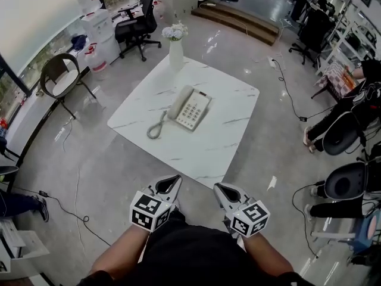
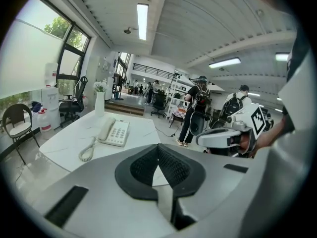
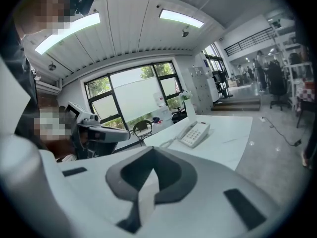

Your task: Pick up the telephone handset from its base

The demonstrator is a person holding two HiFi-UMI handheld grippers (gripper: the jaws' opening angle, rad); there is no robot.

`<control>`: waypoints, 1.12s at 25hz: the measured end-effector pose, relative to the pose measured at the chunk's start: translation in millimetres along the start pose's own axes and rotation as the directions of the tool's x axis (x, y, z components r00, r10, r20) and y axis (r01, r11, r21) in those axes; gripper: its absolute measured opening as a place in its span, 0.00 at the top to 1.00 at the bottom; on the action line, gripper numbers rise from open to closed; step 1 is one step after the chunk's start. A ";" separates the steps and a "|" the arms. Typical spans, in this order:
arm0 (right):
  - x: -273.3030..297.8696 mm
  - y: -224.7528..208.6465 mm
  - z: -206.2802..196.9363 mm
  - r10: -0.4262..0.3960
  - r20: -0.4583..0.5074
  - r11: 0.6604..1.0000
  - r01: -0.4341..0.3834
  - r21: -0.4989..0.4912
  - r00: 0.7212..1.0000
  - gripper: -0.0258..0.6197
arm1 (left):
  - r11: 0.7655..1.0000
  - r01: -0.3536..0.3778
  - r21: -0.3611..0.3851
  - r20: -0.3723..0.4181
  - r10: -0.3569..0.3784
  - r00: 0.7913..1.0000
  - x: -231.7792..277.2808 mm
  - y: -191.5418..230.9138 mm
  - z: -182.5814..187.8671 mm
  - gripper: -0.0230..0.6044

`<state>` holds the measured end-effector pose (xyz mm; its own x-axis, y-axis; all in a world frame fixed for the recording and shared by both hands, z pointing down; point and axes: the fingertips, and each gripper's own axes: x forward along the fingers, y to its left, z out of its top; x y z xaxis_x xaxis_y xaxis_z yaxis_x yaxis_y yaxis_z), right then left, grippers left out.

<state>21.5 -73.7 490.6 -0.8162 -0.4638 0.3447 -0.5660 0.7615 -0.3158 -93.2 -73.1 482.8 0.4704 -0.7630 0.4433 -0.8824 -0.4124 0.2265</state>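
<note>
1. Closest to me, my left gripper (image 1: 171, 182) and right gripper (image 1: 222, 190) sit low by my body. Each pair of jaws is pressed together with nothing between them.
2. The table (image 1: 226, 142) is ahead, and its near edge is well apart from both tips. I judge that the reach comes first.
3. On the table the handset (image 1: 180, 102) rests in its base (image 1: 195, 111), with the coiled cord (image 1: 156, 127) trailing toward me.
4. I should part the jaws before arriving, straddle the handset's middle, and lift straight up so the cord doesn't drag the base.
5. Beyond the phone stands a vase (image 1: 175, 55), which I should stay clear of.
</note>
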 end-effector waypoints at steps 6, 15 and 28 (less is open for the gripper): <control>46.4 -20.3 28.2 -0.089 0.009 0.996 0.088 0.010 0.996 0.96 | 0.997 0.077 0.019 0.003 -0.077 0.997 21.1 49.6 26.7 0.96; 94.7 -32.6 50.6 -0.149 0.014 0.989 0.148 0.026 0.989 0.96 | 0.992 0.117 0.038 -0.028 -0.116 0.993 42.0 111.8 40.2 0.96; 105.3 -64.2 77.1 -0.094 0.031 0.995 0.094 -0.011 0.995 0.96 | 0.998 0.054 0.031 -0.022 -0.053 0.998 69.6 116.9 55.6 0.96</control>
<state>-37.1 -206.3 479.0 -0.7626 -0.5469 0.3454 -0.6391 0.7195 -0.2718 -163.1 -202.0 491.8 0.5164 -0.7289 0.4495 -0.8550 -0.4680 0.2233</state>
